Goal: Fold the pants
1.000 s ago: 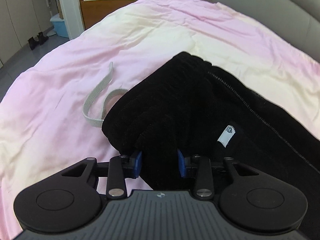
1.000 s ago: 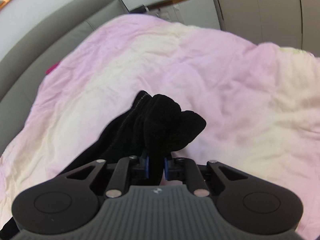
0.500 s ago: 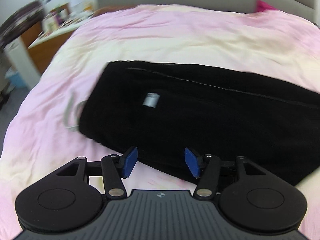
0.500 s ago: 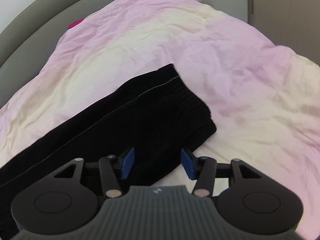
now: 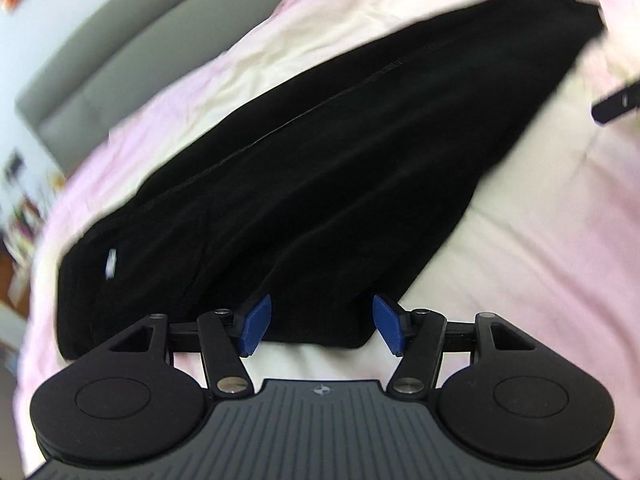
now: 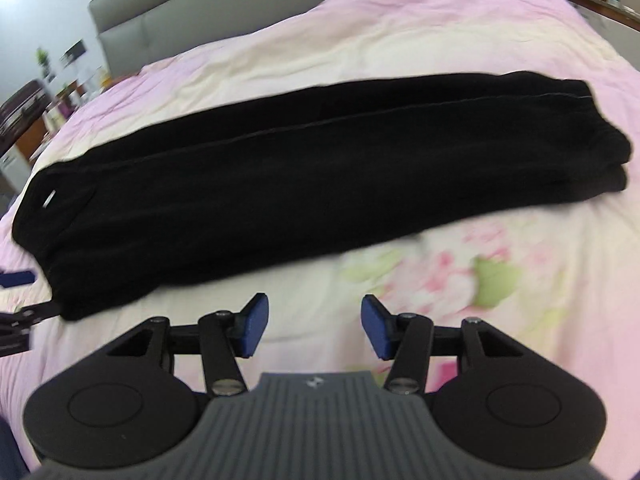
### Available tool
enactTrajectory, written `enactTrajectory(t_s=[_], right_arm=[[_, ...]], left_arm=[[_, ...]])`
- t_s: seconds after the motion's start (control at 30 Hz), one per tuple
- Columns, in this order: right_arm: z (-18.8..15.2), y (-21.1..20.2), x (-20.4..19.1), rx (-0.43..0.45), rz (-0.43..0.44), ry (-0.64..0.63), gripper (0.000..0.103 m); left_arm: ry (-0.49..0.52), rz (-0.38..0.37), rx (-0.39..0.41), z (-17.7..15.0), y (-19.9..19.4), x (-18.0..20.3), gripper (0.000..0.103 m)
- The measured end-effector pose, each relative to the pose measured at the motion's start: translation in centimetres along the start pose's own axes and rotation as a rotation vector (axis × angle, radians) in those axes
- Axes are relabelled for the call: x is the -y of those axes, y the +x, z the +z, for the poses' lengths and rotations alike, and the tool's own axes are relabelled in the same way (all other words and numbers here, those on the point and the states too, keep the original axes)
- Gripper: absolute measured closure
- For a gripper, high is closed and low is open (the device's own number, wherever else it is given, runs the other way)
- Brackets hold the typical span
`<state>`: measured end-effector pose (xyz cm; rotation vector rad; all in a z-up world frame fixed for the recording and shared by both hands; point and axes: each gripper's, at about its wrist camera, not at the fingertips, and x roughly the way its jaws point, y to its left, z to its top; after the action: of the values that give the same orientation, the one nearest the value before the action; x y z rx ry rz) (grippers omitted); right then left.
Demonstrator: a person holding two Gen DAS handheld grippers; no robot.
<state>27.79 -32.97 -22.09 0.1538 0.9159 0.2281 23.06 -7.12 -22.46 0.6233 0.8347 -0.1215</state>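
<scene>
The black pants [image 6: 280, 168] lie folded lengthwise as one long strip across the pink and cream duvet [image 6: 360, 32]. A small white label [image 6: 49, 199] marks the waist end at the left. In the left wrist view the pants [image 5: 320, 184] run from near left to far right, label [image 5: 110, 262] at the left. My left gripper [image 5: 320, 326] is open and empty at the near edge of the pants. My right gripper [image 6: 314, 326] is open and empty, over bare duvet just short of the pants. Both views are motion-blurred.
A grey padded headboard [image 6: 192, 12] runs behind the bed. Furniture with small items stands at the far left [image 6: 36, 112]. The left gripper's blue fingertip [image 6: 16, 278] shows at the left edge of the right wrist view; part of the right gripper [image 5: 616, 102] shows in the left wrist view.
Both grippers let go of the pants and opened. They pulled back and swung round, so the pants now lie flat as one long folded strip.
</scene>
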Motion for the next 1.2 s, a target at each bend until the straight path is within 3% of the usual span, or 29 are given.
enactTrajectory(t_s=[0.03, 0.07, 0.1, 0.13, 0.27, 0.3, 0.4, 0.5, 0.6, 0.77, 0.83, 0.93, 0.97, 1.1, 1.2], right_arm=[[-0.7, 0.2, -0.8, 0.000, 0.017, 0.003, 0.054], [-1.2, 0.3, -1.5, -0.002, 0.035, 0.004, 0.054], [-1.7, 0.4, -2.1, -0.002, 0.048, 0.001, 0.054], [-2.1, 0.4, -2.6, -0.001, 0.056, -0.002, 0.054], [-3.2, 0.8, -3.7, -0.016, 0.070, -0.030, 0.054], [-3.4, 0.9, -4.0, -0.019, 0.068, -0.042, 0.054], [-3.9, 1.0, -4.2, -0.019, 0.063, -0.056, 0.054], [-3.8, 1.6, -4.4, -0.018, 0.060, -0.051, 0.054], [-3.8, 1.3, -4.4, -0.021, 0.054, -0.064, 0.054], [-3.3, 0.8, -4.5, -0.028, 0.049, -0.092, 0.054], [-3.0, 0.4, -4.8, -0.020, 0.049, -0.120, 0.054], [-1.7, 0.2, -5.6, -0.009, 0.054, -0.169, 0.054], [-1.3, 0.3, -5.8, -0.006, 0.057, -0.178, 0.054], [1.2, 1.3, -7.4, 0.005, 0.048, -0.239, 0.054], [3.5, 2.6, -9.3, 0.018, 0.052, -0.287, 0.054]], left_arm=[[0.042, 0.042, -0.005, 0.0, 0.6, 0.9, 0.048], [0.072, 0.070, -0.012, 0.1, 1.2, 1.5, 0.071], [0.087, 0.065, -0.017, 0.1, 1.7, 1.8, 0.077], [0.081, 0.063, -0.011, 0.2, 1.7, 1.8, 0.089], [0.211, 0.086, 0.012, 0.1, 0.4, 2.1, 0.095], [0.227, 0.058, -0.010, -0.2, 0.5, 2.1, 0.096], [0.245, -0.018, -0.066, -0.9, 2.0, 2.5, 0.096], [0.167, -0.070, -0.101, -0.7, 3.1, 2.1, 0.096], [0.111, -0.117, -0.097, -0.5, 2.8, 1.0, 0.094], [-0.040, -0.276, -0.123, -0.4, 1.3, -3.7, 0.075], [-0.111, -0.303, -0.113, -1.1, 0.6, -6.1, 0.075], [-0.213, -0.269, -0.106, -1.5, 0.8, -11.1, 0.068], [-0.238, -0.240, -0.099, -1.5, 1.1, -12.9, 0.061], [-0.367, -0.108, -0.074, -1.4, 3.1, -20.9, 0.049], [-0.422, 0.003, -0.057, -1.4, 5.2, -26.1, 0.032]])
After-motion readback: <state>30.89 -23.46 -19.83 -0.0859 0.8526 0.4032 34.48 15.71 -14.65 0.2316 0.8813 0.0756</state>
